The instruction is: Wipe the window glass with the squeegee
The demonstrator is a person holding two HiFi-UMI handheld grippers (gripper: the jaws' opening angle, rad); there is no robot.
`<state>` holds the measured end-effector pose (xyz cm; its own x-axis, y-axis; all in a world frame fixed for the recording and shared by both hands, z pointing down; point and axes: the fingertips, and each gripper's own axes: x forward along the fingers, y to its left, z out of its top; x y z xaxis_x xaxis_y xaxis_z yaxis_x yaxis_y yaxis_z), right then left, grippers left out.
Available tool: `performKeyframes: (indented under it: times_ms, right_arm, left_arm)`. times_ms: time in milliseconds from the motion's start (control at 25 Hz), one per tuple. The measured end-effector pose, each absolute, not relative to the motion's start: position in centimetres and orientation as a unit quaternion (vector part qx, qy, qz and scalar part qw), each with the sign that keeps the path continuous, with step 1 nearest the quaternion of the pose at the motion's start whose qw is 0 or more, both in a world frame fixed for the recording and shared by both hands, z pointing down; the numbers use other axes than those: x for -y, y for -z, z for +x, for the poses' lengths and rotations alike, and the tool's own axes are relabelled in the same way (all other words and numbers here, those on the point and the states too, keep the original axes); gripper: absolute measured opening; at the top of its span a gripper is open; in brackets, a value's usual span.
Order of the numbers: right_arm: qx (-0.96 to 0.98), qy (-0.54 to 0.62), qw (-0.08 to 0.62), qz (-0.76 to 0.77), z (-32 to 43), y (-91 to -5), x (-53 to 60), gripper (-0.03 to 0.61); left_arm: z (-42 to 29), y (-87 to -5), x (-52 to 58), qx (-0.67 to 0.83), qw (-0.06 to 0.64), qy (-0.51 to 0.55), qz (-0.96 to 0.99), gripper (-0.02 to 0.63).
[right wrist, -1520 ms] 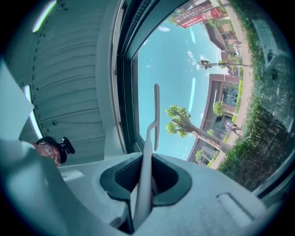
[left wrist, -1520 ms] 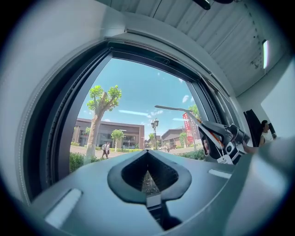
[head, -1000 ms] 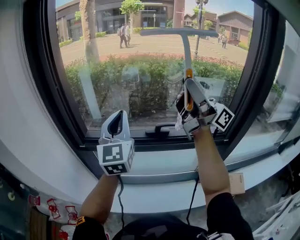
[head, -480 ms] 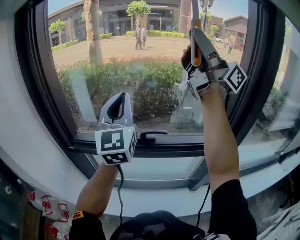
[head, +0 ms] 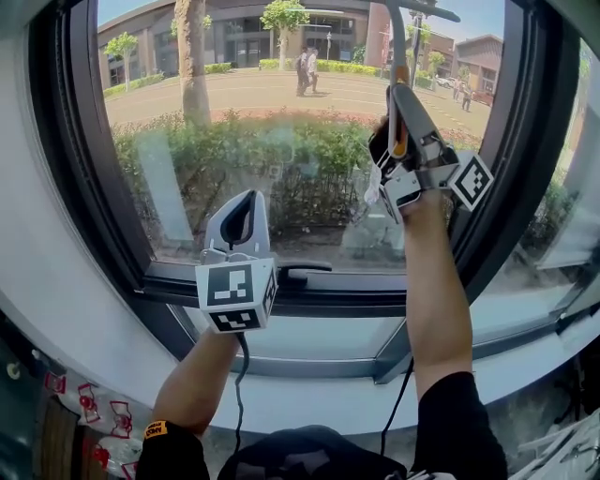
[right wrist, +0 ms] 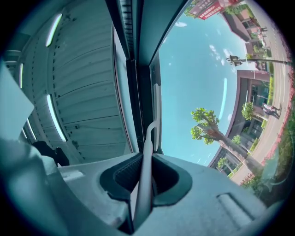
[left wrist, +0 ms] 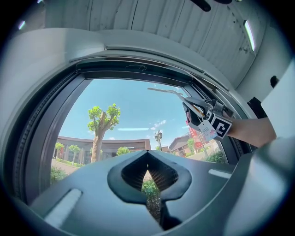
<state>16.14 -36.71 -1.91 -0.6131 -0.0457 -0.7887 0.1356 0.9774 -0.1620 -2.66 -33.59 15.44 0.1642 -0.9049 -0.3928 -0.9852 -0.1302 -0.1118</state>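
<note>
The squeegee's grey shaft point(head: 397, 42) runs up the window glass point(head: 262, 141) to its blade point(head: 429, 10) at the pane's top right. My right gripper point(head: 399, 98) is shut on the squeegee's handle, raised high near the right frame. In the right gripper view the handle point(right wrist: 144, 175) stands between the jaws of that gripper point(right wrist: 146, 159), and the blade point(right wrist: 156, 115) lies along the dark frame. My left gripper point(head: 244, 202) is shut on nothing, low before the glass. From the left gripper point(left wrist: 147, 156) I see the squeegee point(left wrist: 167, 91) and the right gripper point(left wrist: 205, 115) up to the right.
A dark window frame point(head: 84, 187) surrounds the pane, with a black latch handle point(head: 305, 270) on the bottom rail. A pale sill point(head: 309, 337) runs below. Outside are a hedge point(head: 281, 159), a tree trunk point(head: 192, 66) and walking people point(head: 305, 70).
My right gripper has lifted the squeegee from mid-pane up toward the top right of the glass. The left gripper has stayed about where it was.
</note>
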Motion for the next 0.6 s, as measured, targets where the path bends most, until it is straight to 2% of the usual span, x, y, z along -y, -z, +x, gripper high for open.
performKeyframes:
  times_ms: [600]
  right_arm:
    - [-0.888,0.177,0.425,-0.013,14.5,-13.5,34.2,0.048]
  left_arm:
    - [-0.5,-23.1,35.2,-0.619,0.123,-0.075,-0.772,0.018]
